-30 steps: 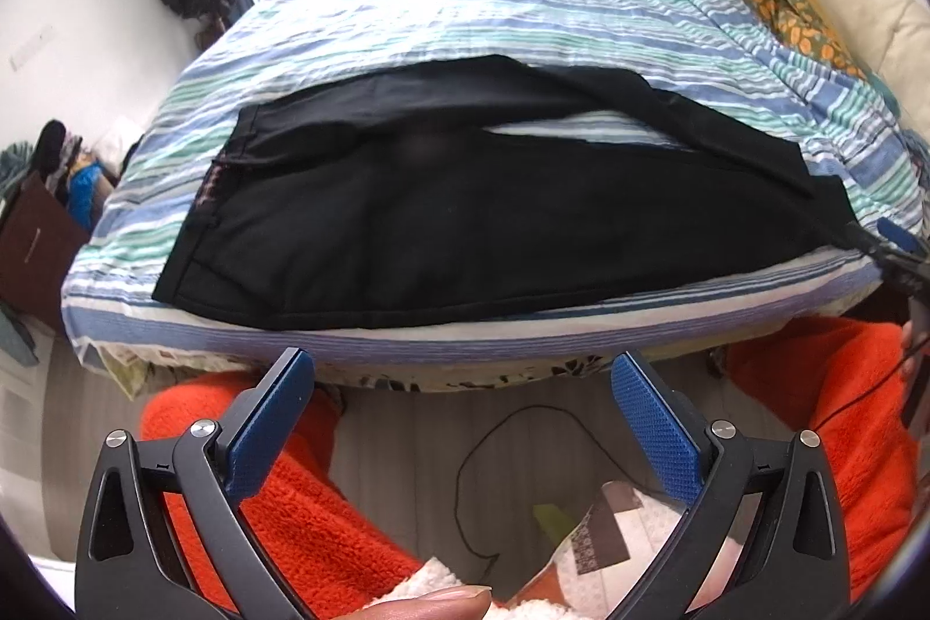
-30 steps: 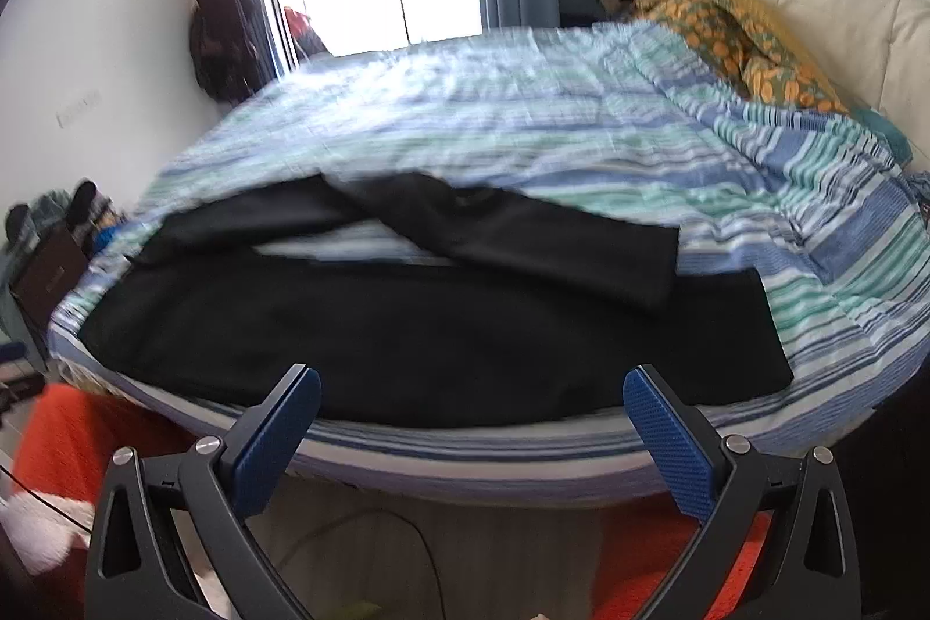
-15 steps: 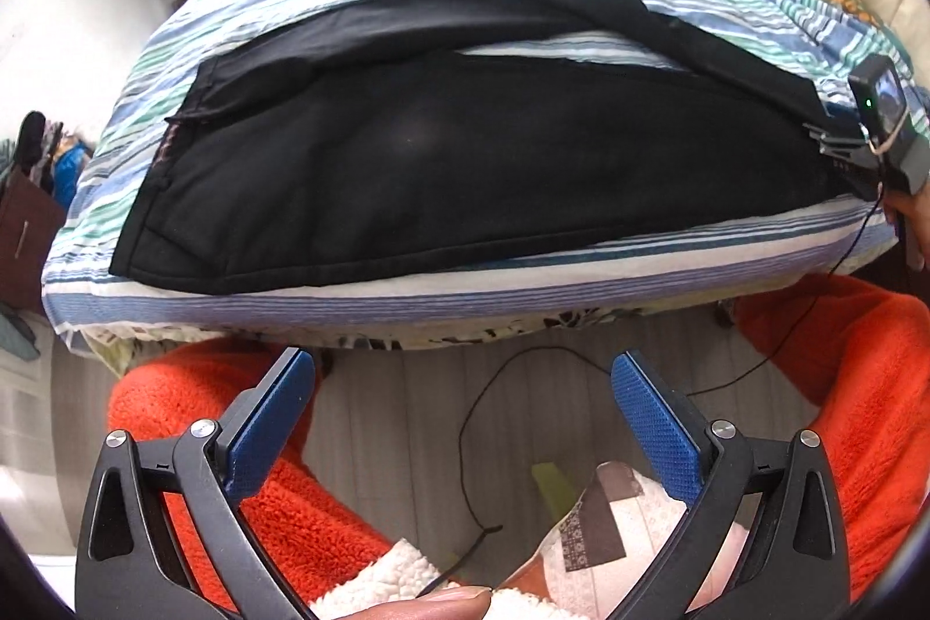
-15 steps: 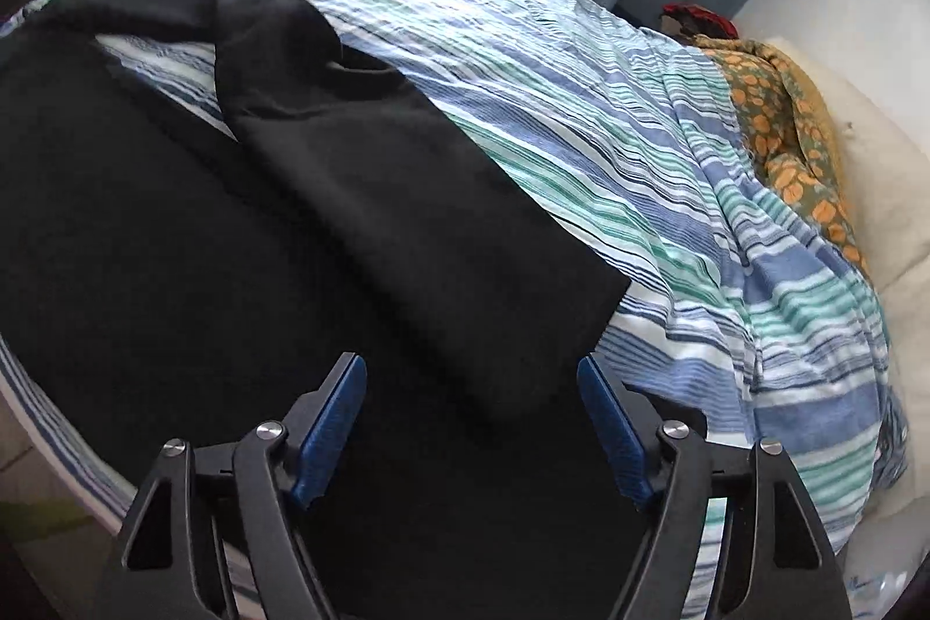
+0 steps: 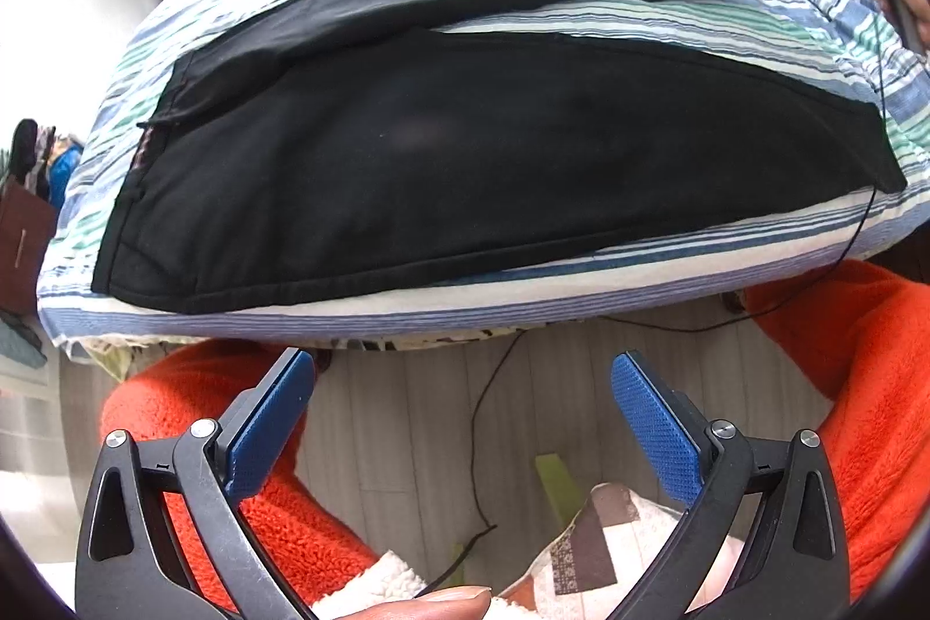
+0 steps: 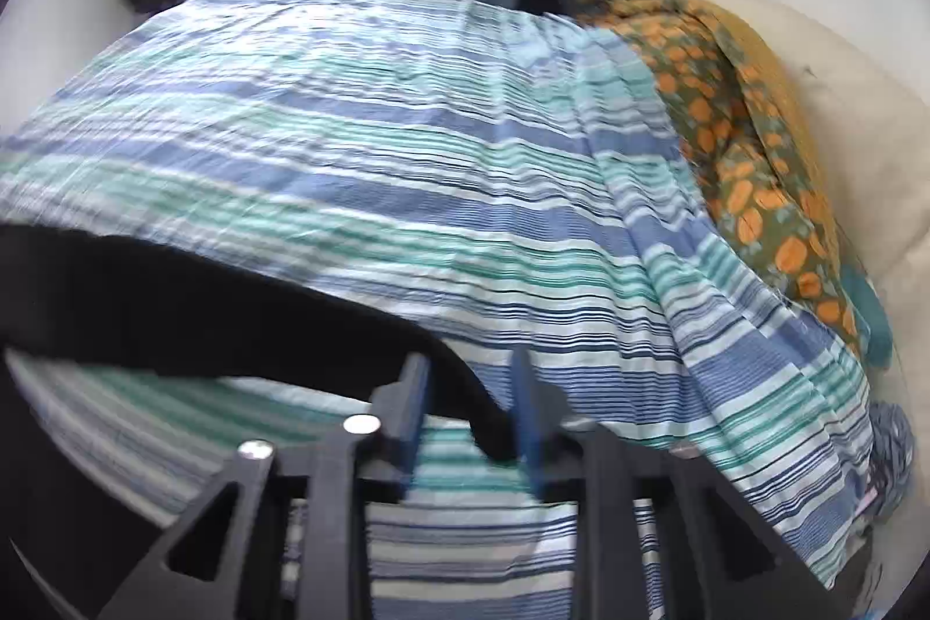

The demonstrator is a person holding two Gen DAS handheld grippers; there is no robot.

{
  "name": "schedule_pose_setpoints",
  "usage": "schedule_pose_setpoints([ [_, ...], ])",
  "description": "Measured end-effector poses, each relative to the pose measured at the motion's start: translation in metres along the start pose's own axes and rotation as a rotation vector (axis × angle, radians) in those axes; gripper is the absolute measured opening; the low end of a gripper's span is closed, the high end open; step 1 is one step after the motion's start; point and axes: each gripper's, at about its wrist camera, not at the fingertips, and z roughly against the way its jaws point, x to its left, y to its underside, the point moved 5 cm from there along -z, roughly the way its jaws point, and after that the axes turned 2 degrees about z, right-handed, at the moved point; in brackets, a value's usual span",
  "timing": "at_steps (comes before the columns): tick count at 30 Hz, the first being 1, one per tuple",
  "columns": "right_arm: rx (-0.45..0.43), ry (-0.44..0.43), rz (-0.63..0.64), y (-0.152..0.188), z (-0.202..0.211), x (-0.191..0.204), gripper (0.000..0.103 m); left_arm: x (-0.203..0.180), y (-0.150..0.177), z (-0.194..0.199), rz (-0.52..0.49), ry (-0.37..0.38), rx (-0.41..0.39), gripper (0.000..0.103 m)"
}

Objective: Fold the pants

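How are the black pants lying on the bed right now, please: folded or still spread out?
Spread out, not folded: the pants lie flat on the striped bedspread, legs apart. The right gripper pinches the far leg's cuff.

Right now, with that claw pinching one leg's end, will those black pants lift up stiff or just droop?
Probably droop: the pants drape soft over the striped bedspread. The leg end in the right claw already curves limply. They look light, likely dragging rather than sliding.
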Motion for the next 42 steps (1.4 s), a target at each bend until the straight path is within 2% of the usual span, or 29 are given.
schedule_pose_setpoints([
  [2,-0.003,0.032,-0.044,0.004,-0.011,-0.015,0.062,0.002,0.001,-0.006,0.01,0.002,0.01,0.102],
  [4,-0.001,-0.024,-0.094,0.022,-0.022,-0.019,0.062,0.005,0.003,-0.016,0.03,0.012,0.04,0.102],
  [7,0.049,-0.207,-0.209,0.062,-0.047,-0.006,0.061,0.004,0.003,-0.036,0.036,0.028,0.091,0.102],
  [9,0.064,-0.367,-0.329,0.081,-0.063,0.008,0.056,0.0,0.002,-0.043,0.017,0.029,0.108,0.102],
  [12,0.063,-0.543,-0.54,0.087,-0.094,0.023,0.054,-0.005,0.0,-0.052,-0.002,0.024,0.125,0.102],
  [14,0.064,-0.601,-0.634,0.082,-0.115,0.034,0.054,-0.005,-0.001,-0.06,0.002,0.018,0.141,0.102],
  [18,0.092,-0.578,-0.71,0.076,-0.155,0.049,0.051,-0.003,-0.003,-0.072,0.016,0.002,0.183,0.102],
  [20,0.056,-0.589,-0.783,0.072,-0.168,0.047,0.05,0.0,-0.006,-0.078,0.022,-0.003,0.197,0.102],
  [22,0.05,-0.598,-0.826,0.068,-0.174,0.041,0.032,-0.001,-0.007,-0.082,0.023,-0.005,0.211,0.102],
  [23,0.054,-0.586,-0.821,0.065,-0.173,0.037,0.011,-0.001,-0.008,-0.084,0.022,-0.007,0.214,0.102],
  [26,0.038,-0.578,-0.746,0.05,-0.139,0.024,0.01,0.0,-0.015,-0.081,0.018,-0.008,0.193,0.102],
  [28,0.021,-0.608,-0.724,0.048,-0.099,0.009,0.01,0.003,-0.017,-0.077,0.029,0.002,0.171,0.102],
  [30,0.025,-0.595,-0.684,0.062,-0.07,-0.003,0.01,0.003,-0.015,-0.077,0.043,0.016,0.173,0.102],
  [32,0.114,-0.508,-0.596,0.093,-0.067,0.0,0.01,0.003,-0.015,-0.081,0.044,0.026,0.189,0.102],
  [34,0.245,-0.459,-0.539,0.13,-0.086,0.012,0.012,0.005,-0.02,-0.079,0.04,0.028,0.185,0.102],
  [35,0.273,-0.429,-0.529,0.145,-0.089,0.014,0.018,0.007,-0.028,-0.075,0.036,0.033,0.167,0.102],
  [37,0.218,-0.383,-0.53,0.15,-0.082,0.012,0.028,0.018,-0.053,-0.066,0.045,0.026,0.107,0.102],
  [39,0.156,-0.273,-0.471,0.141,-0.066,0.013,0.046,0.038,-0.094,-0.056,0.078,0.006,0.018,0.102],
  [41,0.074,-0.261,-0.408,0.123,-0.044,0.025,0.047,0.055,-0.142,-0.05,0.112,-0.004,-0.088,0.102],
  [42,0.04,-0.292,-0.376,0.111,-0.033,0.037,0.047,0.063,-0.166,-0.049,0.123,-0.016,-0.146,0.102],
])
